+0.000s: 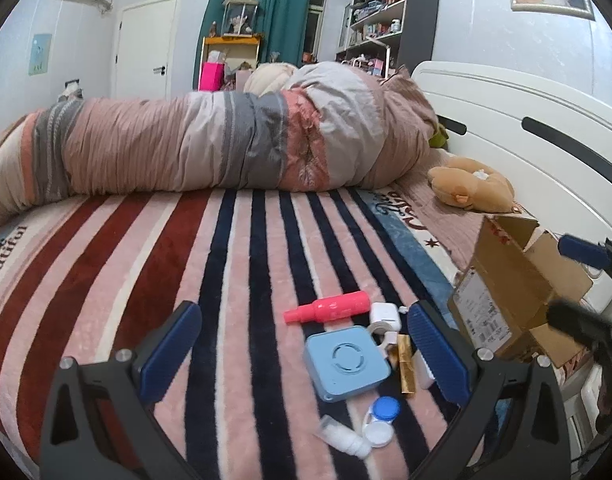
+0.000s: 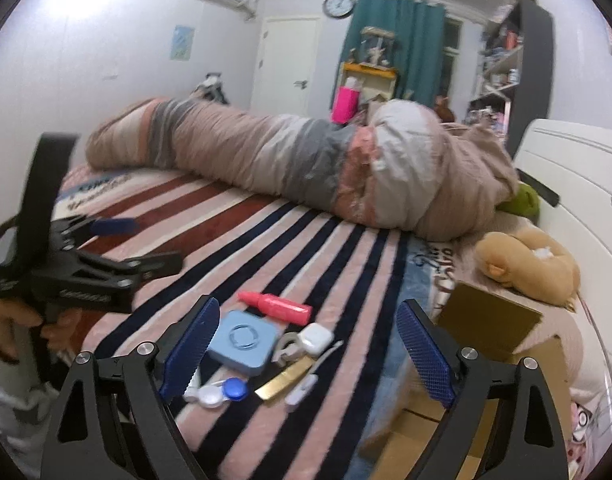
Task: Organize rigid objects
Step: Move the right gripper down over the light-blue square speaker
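Observation:
Small rigid items lie on the striped blanket: a pink bottle (image 1: 327, 307) (image 2: 276, 305), a light blue square case (image 1: 347, 362) (image 2: 244, 341), a white earbud case (image 1: 385, 315) (image 2: 314, 338), a gold bar (image 1: 405, 363) (image 2: 285, 379), a blue-and-white lens case (image 1: 381, 420) (image 2: 222, 393), a small clear bottle (image 1: 343, 437). My left gripper (image 1: 306, 354) is open above them, empty. My right gripper (image 2: 306, 358) is open and empty over the same pile. An open cardboard box (image 1: 513, 292) (image 2: 485, 332) stands to the right.
A rolled quilt (image 1: 226, 140) lies across the far side of the bed. A brown plush toy (image 1: 469, 184) (image 2: 529, 264) sits by the white headboard (image 1: 525, 140). The left gripper's body shows in the right wrist view (image 2: 86, 268) at the left.

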The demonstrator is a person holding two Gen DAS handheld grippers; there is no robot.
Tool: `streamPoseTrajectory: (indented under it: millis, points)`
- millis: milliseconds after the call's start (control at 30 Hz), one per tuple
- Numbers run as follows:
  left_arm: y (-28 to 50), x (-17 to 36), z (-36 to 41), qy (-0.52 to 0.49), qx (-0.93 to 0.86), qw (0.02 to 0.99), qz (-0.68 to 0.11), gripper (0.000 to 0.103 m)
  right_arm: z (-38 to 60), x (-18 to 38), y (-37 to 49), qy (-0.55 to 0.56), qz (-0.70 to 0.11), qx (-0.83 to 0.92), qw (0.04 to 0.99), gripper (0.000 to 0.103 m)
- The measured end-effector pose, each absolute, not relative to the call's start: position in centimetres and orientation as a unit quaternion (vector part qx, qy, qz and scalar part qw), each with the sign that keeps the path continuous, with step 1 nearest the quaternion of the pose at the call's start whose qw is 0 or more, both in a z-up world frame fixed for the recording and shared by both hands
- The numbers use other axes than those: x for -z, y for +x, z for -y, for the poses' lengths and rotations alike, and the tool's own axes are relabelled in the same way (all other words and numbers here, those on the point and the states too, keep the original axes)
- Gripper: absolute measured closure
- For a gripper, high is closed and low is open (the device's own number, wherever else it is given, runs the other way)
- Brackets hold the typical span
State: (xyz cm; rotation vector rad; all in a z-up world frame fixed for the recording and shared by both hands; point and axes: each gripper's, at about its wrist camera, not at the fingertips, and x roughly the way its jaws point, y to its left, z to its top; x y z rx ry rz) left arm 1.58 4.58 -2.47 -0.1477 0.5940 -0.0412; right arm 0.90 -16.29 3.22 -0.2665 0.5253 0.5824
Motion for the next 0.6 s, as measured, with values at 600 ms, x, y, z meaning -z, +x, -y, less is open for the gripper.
streamPoseTrajectory:
  millis: [600]
  points:
    - [5.0, 8.0, -10.2, -0.061, -0.064, 0.929, -0.36, 0.001, 5.9, 9.9, 8.8, -0.124, -0.49, -0.318, 0.802, 0.03]
